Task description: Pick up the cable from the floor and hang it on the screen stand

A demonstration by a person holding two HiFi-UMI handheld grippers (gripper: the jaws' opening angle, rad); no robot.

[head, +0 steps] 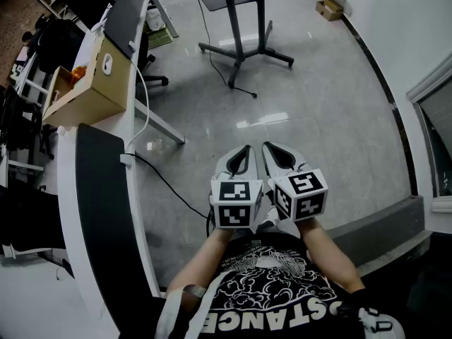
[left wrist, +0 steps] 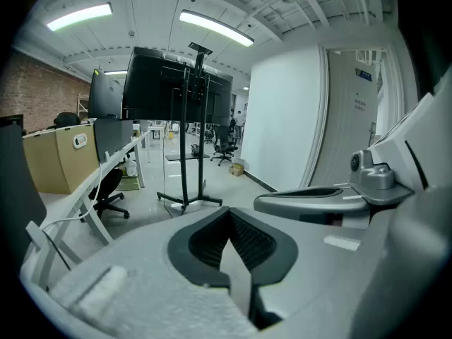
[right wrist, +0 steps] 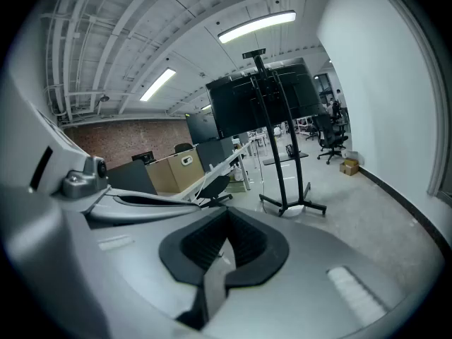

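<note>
Screen stand [head: 233,20]: black, upright, twin posts on splayed floor legs, at 12 o'clock in the head view. Gripper views show a dark screen mounted up top. Cable [head: 241,90]: thin, black, runs past the stand's 9 o'clock side across the grey floor, with its free end loose at the base's 6 o'clock.

Bottom centre of the head view: my black shirt [head: 282,295] shows big white letters, partly cut off, reading "STANCE". Its smaller print and a blue door sign [left wrist: 364,75] are unreadable.
</note>
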